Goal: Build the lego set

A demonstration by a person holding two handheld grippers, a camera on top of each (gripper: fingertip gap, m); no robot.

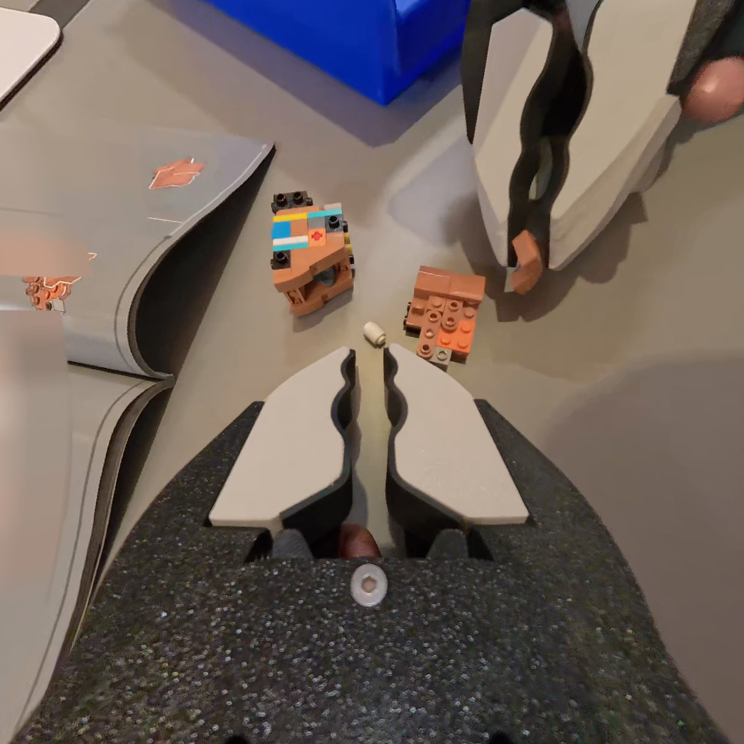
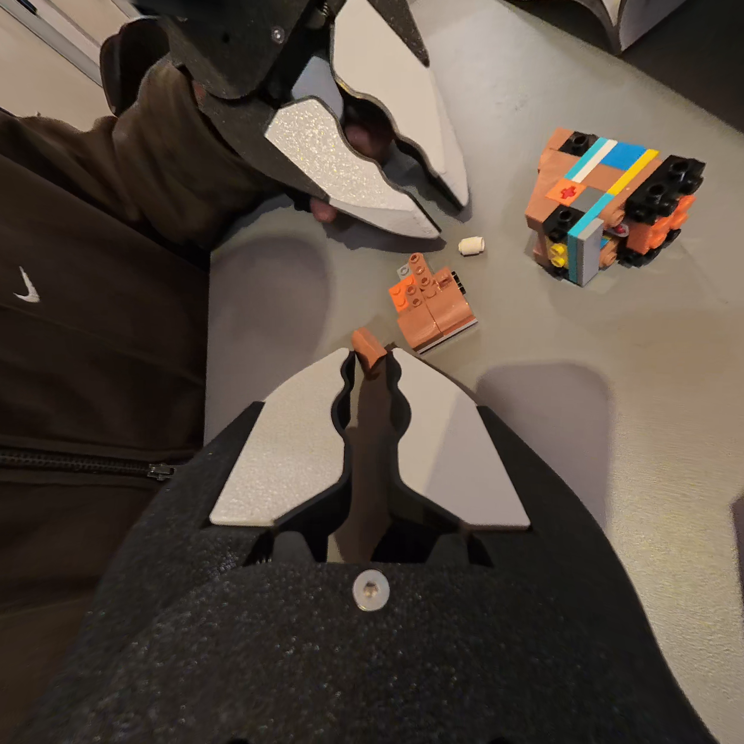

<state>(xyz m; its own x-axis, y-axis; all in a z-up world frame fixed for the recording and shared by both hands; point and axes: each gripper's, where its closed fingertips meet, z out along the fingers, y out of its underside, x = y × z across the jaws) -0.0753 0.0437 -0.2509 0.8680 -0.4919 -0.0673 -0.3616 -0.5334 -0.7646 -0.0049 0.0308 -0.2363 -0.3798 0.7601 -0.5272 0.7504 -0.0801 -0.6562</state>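
- the left gripper (image 1: 369, 354) hovers low over the grey table (image 1: 604, 402), its jaws slightly spread and holding nothing.
- just beyond its tips lies a small white round piece (image 1: 374, 333).
- right of that piece sits a small brown and orange assembly (image 1: 447, 318), studs up.
- farther left stands the larger brown build (image 1: 312, 257) with blue, yellow and teal stripes.
- the right gripper (image 2: 369, 354) has its jaws pinching a brown lego piece (image 2: 367, 347), just beside the small assembly.
- an open instruction booklet (image 1: 133, 249) lies at left; a blue bin (image 1: 362, 44) stands far.
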